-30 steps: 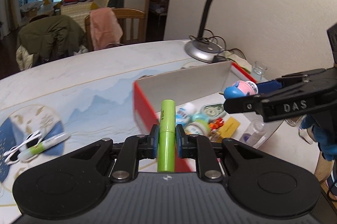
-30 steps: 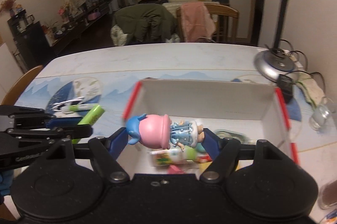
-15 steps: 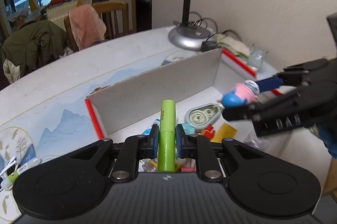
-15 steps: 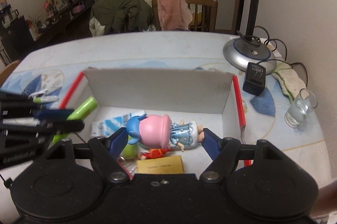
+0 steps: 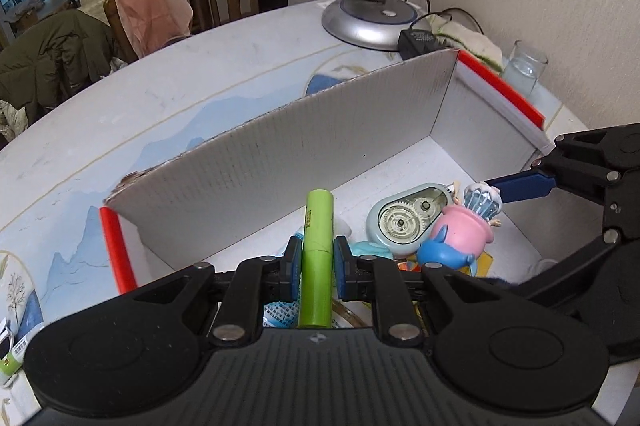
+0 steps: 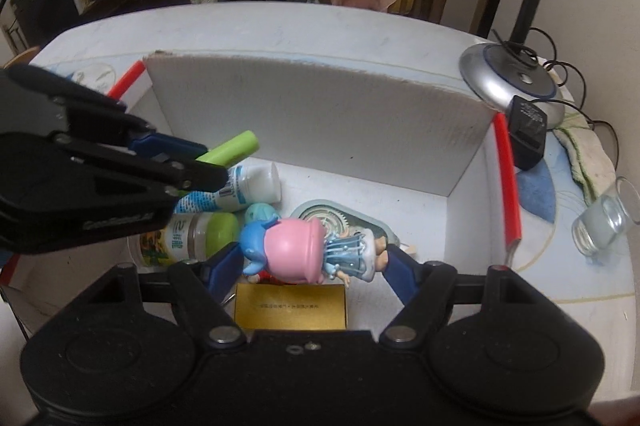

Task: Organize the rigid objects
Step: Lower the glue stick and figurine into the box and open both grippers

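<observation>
Left wrist view: left gripper (image 5: 317, 268) is clamped on a green highlighter (image 5: 318, 262), 2 blue pads pressing its barrel from either side, cap end pointing forward. Gripper and highlighter hang over the open white box (image 5: 280, 161) with red edge strips, near its left end. Inside the box: a pale blue correction-tape dispenser (image 5: 408, 214) with visible gears, lying flat on the floor of the box. The right gripper (image 5: 464, 222) enters from the right, grasping a toy figure (image 5: 460, 230) with pink hat and blue ears, held over the dispenser. Behind the box on the table (image 5: 160, 97): lamp base (image 5: 370, 19), black power adapter (image 5: 420, 41), drinking glass (image 5: 522, 71) at right. A marker (image 5: 8, 358) lies at the far left edge of the table, outside the box.

Right wrist view: right gripper (image 6: 308, 258) grips the toy figure (image 6: 304, 250) sideways, hat to the left, feet to the right, low inside the box (image 6: 320, 121). Beneath and around it: a gold card (image 6: 290, 306), a jar with green lid (image 6: 192, 236), a white tube with blue print (image 6: 240, 189), and the dispenser (image 6: 340, 218), partly hidden. The left gripper (image 6: 208, 157) enters from the left with the highlighter (image 6: 234, 149) above the tube. Glass (image 6: 604, 222) stands outside the box at right.
</observation>
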A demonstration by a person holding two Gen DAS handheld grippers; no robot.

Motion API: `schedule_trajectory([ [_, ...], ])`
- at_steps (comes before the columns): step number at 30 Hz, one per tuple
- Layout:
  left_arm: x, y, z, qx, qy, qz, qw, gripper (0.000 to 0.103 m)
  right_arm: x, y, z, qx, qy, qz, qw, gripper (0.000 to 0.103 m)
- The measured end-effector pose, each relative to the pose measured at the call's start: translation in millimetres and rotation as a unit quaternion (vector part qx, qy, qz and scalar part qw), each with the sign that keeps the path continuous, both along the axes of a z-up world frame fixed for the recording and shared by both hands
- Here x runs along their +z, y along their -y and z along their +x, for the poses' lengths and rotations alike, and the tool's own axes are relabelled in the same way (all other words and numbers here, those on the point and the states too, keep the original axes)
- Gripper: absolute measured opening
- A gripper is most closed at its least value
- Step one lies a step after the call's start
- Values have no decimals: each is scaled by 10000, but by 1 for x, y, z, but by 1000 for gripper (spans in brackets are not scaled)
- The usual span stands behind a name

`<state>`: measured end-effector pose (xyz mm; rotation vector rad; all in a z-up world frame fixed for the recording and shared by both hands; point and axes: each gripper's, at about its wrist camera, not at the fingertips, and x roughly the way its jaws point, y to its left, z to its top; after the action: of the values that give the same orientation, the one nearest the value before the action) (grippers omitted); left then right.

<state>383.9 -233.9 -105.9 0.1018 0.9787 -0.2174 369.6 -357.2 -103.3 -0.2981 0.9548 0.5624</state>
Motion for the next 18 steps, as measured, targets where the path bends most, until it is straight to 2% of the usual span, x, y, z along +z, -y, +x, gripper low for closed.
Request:
schedule_trajectory([
  [9,-11,-2,14,48,-389,-87,9992,16,-8,-8,4,179,-264,-294,9991,75],
  [18,-12,-1,17,73,-464,22,9989,16,-11,-15,6,222,-333,-551,9977,76],
])
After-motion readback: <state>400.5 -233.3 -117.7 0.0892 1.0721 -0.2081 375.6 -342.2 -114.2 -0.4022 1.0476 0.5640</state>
